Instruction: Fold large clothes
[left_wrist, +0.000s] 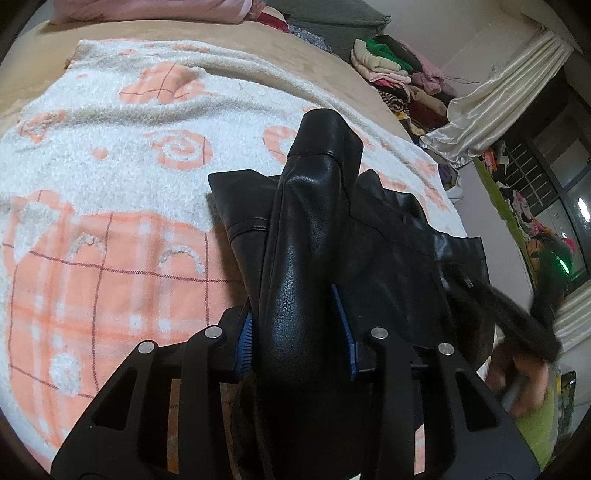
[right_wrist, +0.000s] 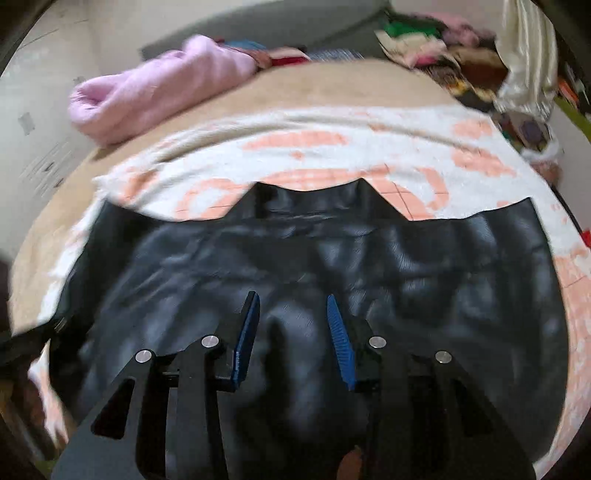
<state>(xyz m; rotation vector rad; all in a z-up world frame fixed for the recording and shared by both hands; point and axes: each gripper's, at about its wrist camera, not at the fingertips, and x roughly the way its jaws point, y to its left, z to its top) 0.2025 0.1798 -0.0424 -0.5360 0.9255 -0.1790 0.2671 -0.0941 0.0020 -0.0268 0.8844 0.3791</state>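
The left gripper (left_wrist: 299, 325) has its blue pads (left_wrist: 245, 339) pressed against a thick roll of black leather, a sleeve or bunched edge of the black leather jacket (left_wrist: 314, 229). That roll runs straight ahead from the jaws along the line the gripper points, its free end lifted above the patterned orange-and-white blanket (left_wrist: 110, 258). The right gripper (right_wrist: 293, 336) stands partly closed over a raised fold of the same jacket; the blurred view does not show whether its pads (right_wrist: 341, 343) truly pinch it. From this gripper the jacket spreads wide to both sides, and its collar edge lies ahead, towards the pink bundle (right_wrist: 155, 85). Judging by this, the left hand, already holding the sleeve, leads the fold across the body.
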